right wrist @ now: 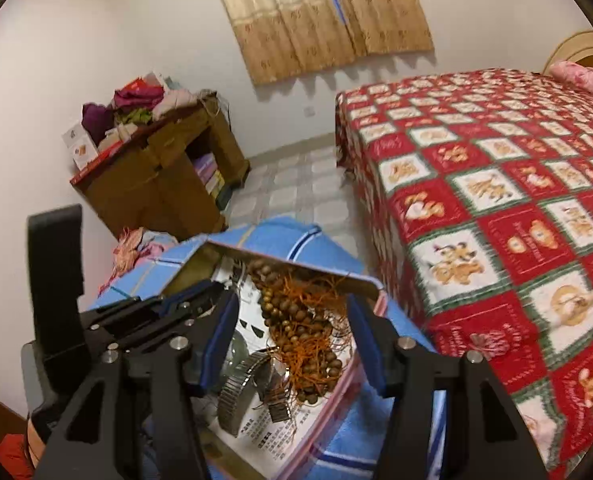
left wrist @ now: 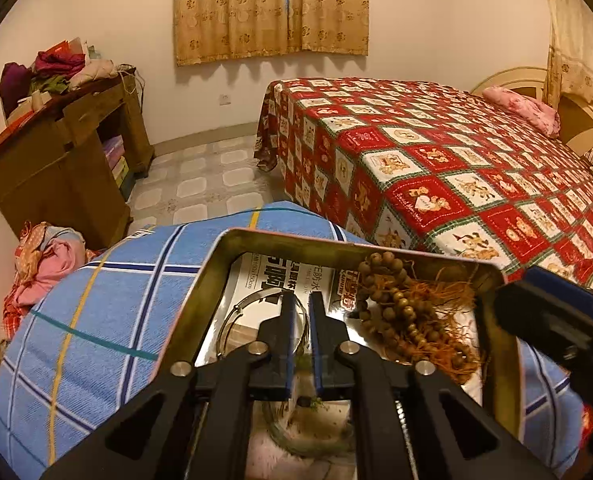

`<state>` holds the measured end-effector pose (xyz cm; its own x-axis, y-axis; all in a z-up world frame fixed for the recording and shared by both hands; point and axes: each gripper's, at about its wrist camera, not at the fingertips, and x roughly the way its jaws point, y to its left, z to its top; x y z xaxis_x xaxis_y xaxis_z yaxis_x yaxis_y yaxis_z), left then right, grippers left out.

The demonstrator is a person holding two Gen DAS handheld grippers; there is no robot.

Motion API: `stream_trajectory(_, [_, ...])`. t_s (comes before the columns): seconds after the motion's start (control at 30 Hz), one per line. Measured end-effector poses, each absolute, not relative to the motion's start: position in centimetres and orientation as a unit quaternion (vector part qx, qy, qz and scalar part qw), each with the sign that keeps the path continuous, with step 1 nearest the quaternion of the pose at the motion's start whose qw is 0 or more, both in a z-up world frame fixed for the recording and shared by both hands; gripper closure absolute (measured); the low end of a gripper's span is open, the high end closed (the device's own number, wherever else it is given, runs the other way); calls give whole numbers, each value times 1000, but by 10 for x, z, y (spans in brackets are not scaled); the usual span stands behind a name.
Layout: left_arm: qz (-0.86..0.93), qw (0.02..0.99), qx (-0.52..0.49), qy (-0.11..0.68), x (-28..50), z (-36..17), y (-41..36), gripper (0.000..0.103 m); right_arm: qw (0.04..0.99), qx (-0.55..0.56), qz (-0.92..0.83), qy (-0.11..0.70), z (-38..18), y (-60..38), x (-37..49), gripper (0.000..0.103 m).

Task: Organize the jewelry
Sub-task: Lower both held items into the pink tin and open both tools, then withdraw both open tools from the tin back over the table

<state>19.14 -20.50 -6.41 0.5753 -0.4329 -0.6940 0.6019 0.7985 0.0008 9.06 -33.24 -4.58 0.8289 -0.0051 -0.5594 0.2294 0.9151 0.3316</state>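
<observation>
A metal tin box [left wrist: 200,296] lined with printed paper sits on a blue plaid cloth [left wrist: 96,304]. It holds a pile of brown wooden beads with orange tassels [left wrist: 400,312], a thin silver bangle [left wrist: 236,316] and a metal watch band [right wrist: 236,392]. My left gripper [left wrist: 301,300] is inside the box, nearly shut, its fingers over the bangle's right rim and a glassy green bangle [left wrist: 308,440] below them. Whether it grips either is unclear. My right gripper [right wrist: 292,320] is open, its fingers on either side of the beads [right wrist: 296,320].
A bed with a red patchwork cover [left wrist: 456,168] fills the right. A wooden desk [left wrist: 64,160] piled with clothes stands at the left wall. Crumpled pink fabric [left wrist: 44,268] lies beside the blue cloth. Tiled floor [left wrist: 200,176] lies between.
</observation>
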Motion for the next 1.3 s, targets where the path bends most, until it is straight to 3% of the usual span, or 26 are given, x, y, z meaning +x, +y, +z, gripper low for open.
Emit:
stream_trajectory(0.03, [-290,881,119,354,190,-60,-204,76,936,201,-67,280,-41,-333,85,43])
stream_trajectory(0.1, [-278,890,115,341,181,-50,-199,35,936,208,-74,273,-35,-334,78,41])
stream_trajectory(0.17, [-260,906,105,318,168,-37,-188,27,936,213,-79,270,-29,-333,69,39])
stream_trajectory(0.7, [-146,942,92,287,82,8,-90,26,943,198,-72,257,3,-271,2,35])
stream_trajectory(1.3, [-91,950,51,295,13,-14,7,26,951,121,-35,281,1,-179,-32,30])
